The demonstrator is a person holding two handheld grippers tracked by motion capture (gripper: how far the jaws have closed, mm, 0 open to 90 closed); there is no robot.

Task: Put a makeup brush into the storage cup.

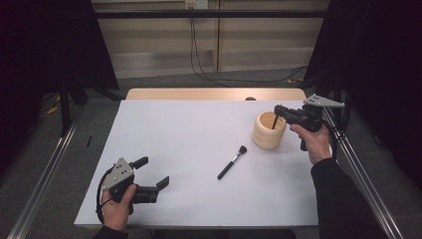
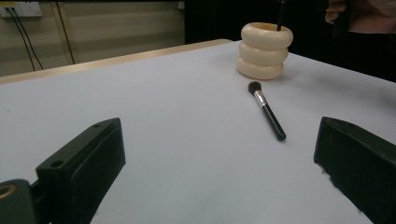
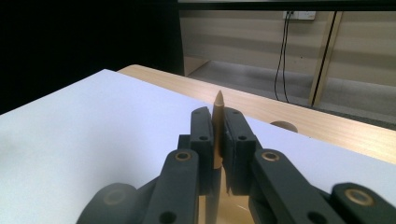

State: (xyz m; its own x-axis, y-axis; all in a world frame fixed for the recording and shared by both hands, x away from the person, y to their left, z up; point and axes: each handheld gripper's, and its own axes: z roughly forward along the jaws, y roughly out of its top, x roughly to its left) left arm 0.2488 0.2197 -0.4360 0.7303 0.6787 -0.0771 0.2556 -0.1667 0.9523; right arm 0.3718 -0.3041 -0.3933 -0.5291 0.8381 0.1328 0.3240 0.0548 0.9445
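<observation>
1. Our right gripper (image 1: 279,111) has its jaws pinched tight on a thin pencil-like stick (image 3: 218,122); in the right gripper view its pointed tan tip (image 3: 218,97) stands up between the pads, and in the high view its dark lower part (image 1: 274,123) hangs into the mouth of the cream ringed holder (image 1: 269,130).
2. We judge this item to be partly in: it is over the holder's opening, not yet released.
3. The makeup brush (image 1: 232,163) lies flat on the white table (image 1: 174,149), near the holder but apart from it, bristles toward the holder. It looks like the piece left to pick up.
4. Our left gripper (image 1: 152,172) rests at the near left of the table, jaws spread wide with nothing between them, well apart from the brush.
</observation>
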